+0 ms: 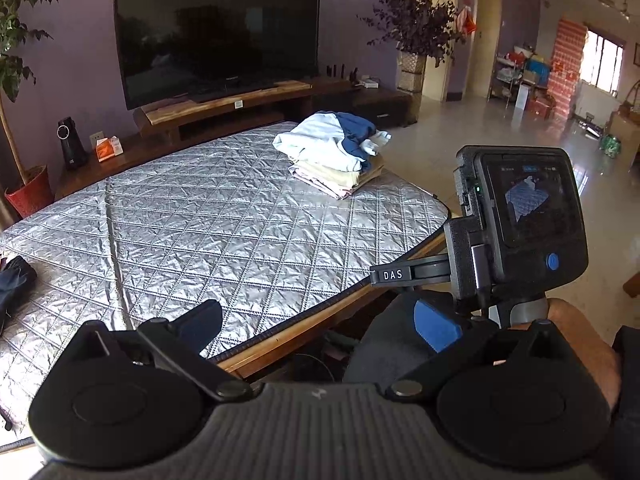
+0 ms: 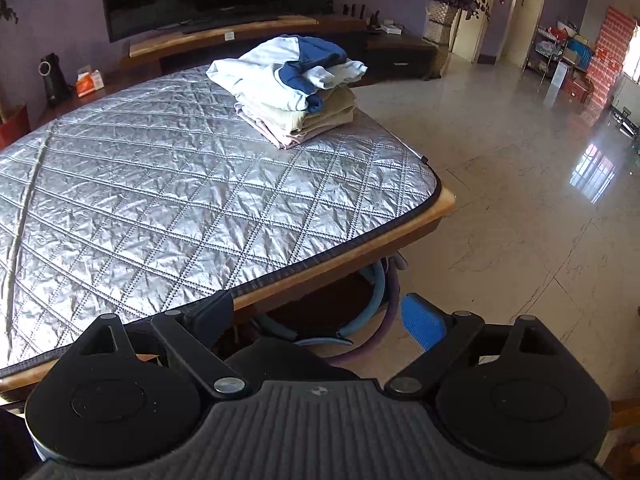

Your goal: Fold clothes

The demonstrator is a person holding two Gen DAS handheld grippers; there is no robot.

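A stack of folded clothes sits at the far right corner of the silver quilted table cover, topped by a pale blue and navy garment. A dark blue garment lies at the table's left edge in the left wrist view, partly cut off. My left gripper hangs open over the near table edge, holding nothing. My right gripper is open too, past the near edge, empty. The right gripper's camera body shows in the left wrist view, with a hand on it.
A large TV stands on a wooden console behind the table. Potted plants flank it. Hoops lie under the table. Open tiled floor stretches to the right.
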